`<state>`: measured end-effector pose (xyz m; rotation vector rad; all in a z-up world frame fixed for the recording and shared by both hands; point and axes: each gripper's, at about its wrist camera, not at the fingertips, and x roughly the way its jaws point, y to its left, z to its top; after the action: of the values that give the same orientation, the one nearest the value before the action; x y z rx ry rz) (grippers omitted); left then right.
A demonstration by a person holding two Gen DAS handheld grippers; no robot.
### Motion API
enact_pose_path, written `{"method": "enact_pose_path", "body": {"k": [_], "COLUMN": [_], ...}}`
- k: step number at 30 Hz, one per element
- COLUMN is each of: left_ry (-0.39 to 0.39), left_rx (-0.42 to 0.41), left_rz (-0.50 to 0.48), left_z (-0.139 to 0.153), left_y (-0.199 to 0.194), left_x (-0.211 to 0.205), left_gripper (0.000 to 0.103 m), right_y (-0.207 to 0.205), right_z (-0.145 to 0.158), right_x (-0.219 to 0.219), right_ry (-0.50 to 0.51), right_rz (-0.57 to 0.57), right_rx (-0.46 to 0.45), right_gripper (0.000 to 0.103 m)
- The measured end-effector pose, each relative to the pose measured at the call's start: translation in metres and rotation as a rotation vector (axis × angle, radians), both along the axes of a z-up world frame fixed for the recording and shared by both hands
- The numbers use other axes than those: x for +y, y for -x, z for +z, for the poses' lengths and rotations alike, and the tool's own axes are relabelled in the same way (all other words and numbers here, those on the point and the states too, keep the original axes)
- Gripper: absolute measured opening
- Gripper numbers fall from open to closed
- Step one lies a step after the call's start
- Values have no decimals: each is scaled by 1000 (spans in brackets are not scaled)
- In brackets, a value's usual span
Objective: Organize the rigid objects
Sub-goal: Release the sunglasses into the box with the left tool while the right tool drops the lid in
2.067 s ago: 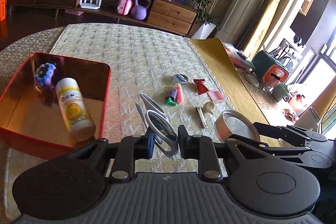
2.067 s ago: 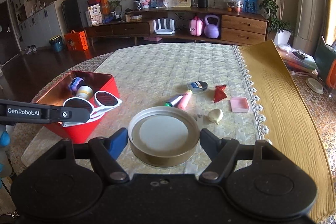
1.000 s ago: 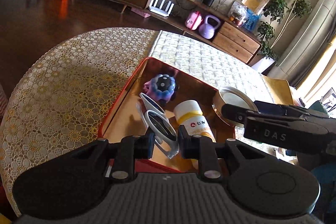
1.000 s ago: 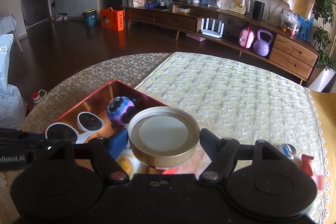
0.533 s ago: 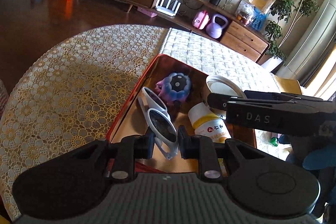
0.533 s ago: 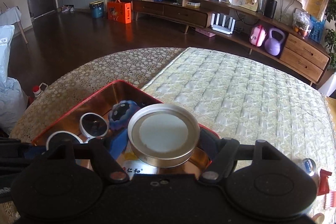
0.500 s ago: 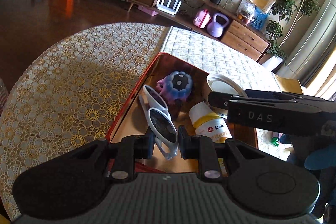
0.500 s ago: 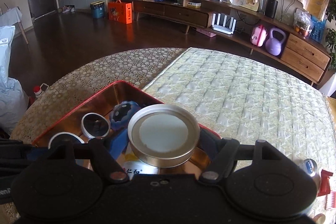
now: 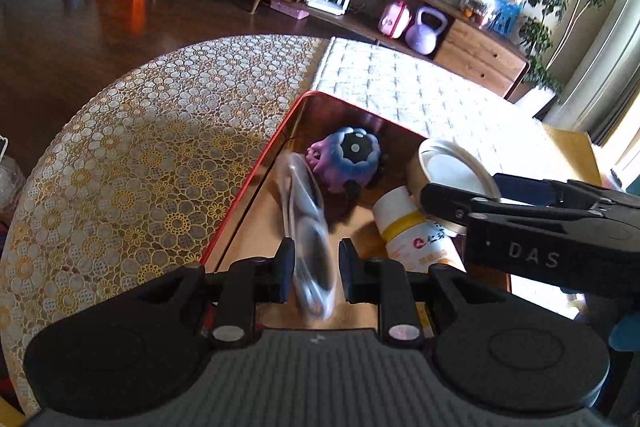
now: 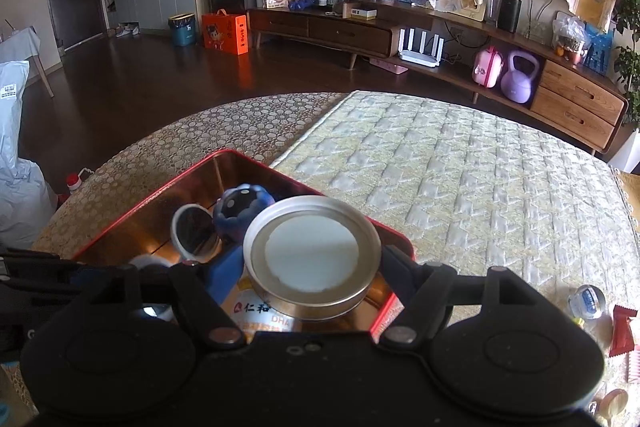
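A red tin box point(image 9: 256, 167) point(image 10: 132, 207) with a gold inside stands on the table. It holds a purple-blue toy point(image 9: 352, 155) point(image 10: 240, 207) and a white bottle with a yellow band point(image 9: 416, 227). My left gripper point(image 9: 314, 261) is over the box; the white sunglasses point(image 9: 308, 223) between its fingers look blurred, and the fingers stand slightly apart from them. One lens also shows in the right wrist view point(image 10: 194, 229). My right gripper point(image 10: 312, 267) is shut on a round metal lid point(image 10: 312, 253) point(image 9: 452, 171), held above the box's right part.
A small clear capsule point(image 10: 588, 301), a red packet point(image 10: 622, 331) and other small items lie on the quilted mat point(image 10: 460, 167) at the right. A lace cloth point(image 9: 120, 155) covers the round table's left. Sideboard and floor lie beyond.
The left fingers have spread a little and the sunglasses now blur and tilt, as if slipping down into the box. The right gripper with the lid has stayed over the box.
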<state>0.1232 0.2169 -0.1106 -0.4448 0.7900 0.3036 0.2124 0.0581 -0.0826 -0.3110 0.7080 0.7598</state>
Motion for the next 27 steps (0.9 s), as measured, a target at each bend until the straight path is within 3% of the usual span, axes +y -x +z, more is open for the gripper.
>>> {"method": "enact_pose_path", "body": {"k": [10,17,23,25,27], "left_ry": [27,43,48,48,42], "left_rx": [16,6,-7,-18,-37], "left_rz": [10,13,4,-5,-9], "left_z": [4,9,18,22,28], "left_y": [5,14,22,24,29], "left_x": [0,-4,-12,-16,-21], "left_gripper": [23,31,32,37,57], "right_y": [0,10,25,33,39], "right_z": [18,27,37,40,43], "right_x": [-19,-48,-73,-80,-88], "right_ry": [-35,-52,-98,-118,-137], "right_rz": [-18,-50,-63,-65,-67], "right_rx": [-16,27,46,55,60], "right_gripper": [81,85,89,91,93]}}
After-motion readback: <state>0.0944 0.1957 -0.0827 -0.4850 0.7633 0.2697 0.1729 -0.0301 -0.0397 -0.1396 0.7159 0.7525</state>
